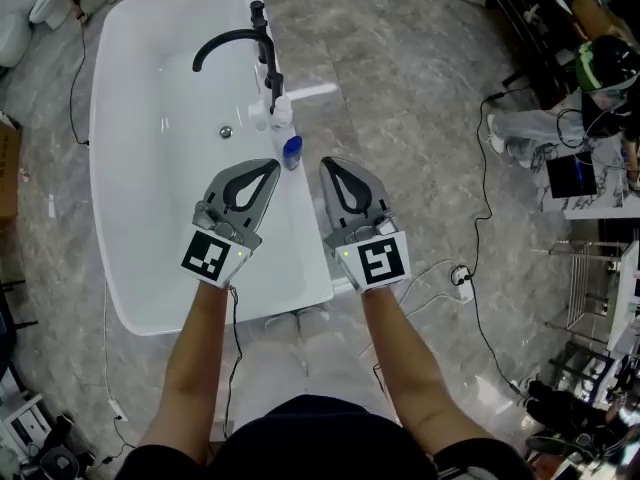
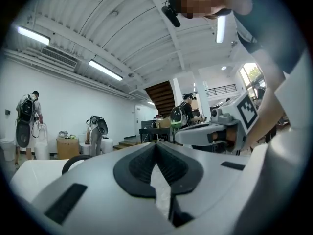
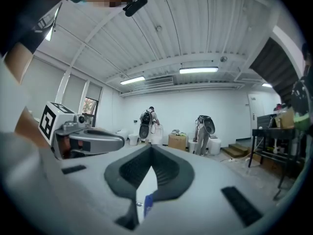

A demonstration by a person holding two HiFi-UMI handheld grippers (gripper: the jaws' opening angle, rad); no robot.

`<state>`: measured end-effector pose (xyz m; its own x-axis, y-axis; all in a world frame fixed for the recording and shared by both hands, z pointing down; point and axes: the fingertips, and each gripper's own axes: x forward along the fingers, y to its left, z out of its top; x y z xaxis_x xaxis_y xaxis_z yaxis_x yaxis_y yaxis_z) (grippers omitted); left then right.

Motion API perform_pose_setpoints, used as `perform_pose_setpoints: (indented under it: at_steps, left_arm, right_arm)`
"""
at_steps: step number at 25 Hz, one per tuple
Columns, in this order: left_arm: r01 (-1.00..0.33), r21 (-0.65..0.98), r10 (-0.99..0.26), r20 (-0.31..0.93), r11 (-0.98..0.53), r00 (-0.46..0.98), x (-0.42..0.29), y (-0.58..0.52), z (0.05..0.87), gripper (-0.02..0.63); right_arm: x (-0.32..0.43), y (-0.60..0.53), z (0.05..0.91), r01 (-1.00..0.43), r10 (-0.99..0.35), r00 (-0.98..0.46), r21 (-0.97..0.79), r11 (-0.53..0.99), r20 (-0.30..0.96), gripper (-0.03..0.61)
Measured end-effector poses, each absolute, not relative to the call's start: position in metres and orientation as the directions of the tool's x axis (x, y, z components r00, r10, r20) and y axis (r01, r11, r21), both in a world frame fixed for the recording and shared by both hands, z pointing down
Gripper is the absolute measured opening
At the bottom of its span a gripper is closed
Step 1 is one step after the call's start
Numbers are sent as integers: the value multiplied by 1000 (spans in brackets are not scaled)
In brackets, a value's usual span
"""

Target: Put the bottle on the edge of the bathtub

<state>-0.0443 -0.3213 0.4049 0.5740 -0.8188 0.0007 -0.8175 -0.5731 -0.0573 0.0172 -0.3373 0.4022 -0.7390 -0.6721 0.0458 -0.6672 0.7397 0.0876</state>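
A small bottle with a blue top (image 1: 291,151) stands on the right rim of the white bathtub (image 1: 120,268), just below the black faucet (image 1: 240,40). Two white containers (image 1: 273,114) stand beside it at the faucet's base. My left gripper (image 1: 272,165) hovers over the tub's right side, shut, its tips meeting with nothing between them (image 2: 156,143). My right gripper (image 1: 330,163) is alongside it over the rim, also shut and empty (image 3: 150,147). A sliver of the blue bottle (image 3: 148,203) shows below the right jaws. Both tips are just short of the bottle.
A drain (image 1: 226,131) lies on the tub's floor. Black cables (image 1: 480,268) run over the grey floor to the right, near shelves and equipment (image 1: 590,168). People with backpacks (image 3: 146,124) stand far off in the hall.
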Motion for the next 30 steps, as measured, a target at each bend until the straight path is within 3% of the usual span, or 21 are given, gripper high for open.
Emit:
perform_pose_setpoints:
  at_steps: [8, 18, 26, 30]
  left_arm:
    - [-838, -67, -835, -77, -541, 545, -33, -257, 314, 3]
    - [-976, -88, -977, -59, -201, 206, -108, -177, 243, 3]
    - [-992, -124, -989, -146, 17, 1, -157, -107, 204, 3]
    - [-993, -102, -985, -168, 57, -39, -166, -85, 197, 3]
  right_arm:
    - [35, -293, 320, -679, -679, -734, 46, 733, -11, 2]
    - [2, -235, 229, -660, -656, -751, 112, 743, -70, 2]
    - [-9, -187, 206, -675, -668, -737, 142, 724, -98, 2]
    - [-3, -170, 206, -685, -680, -727, 162, 710, -93, 2]
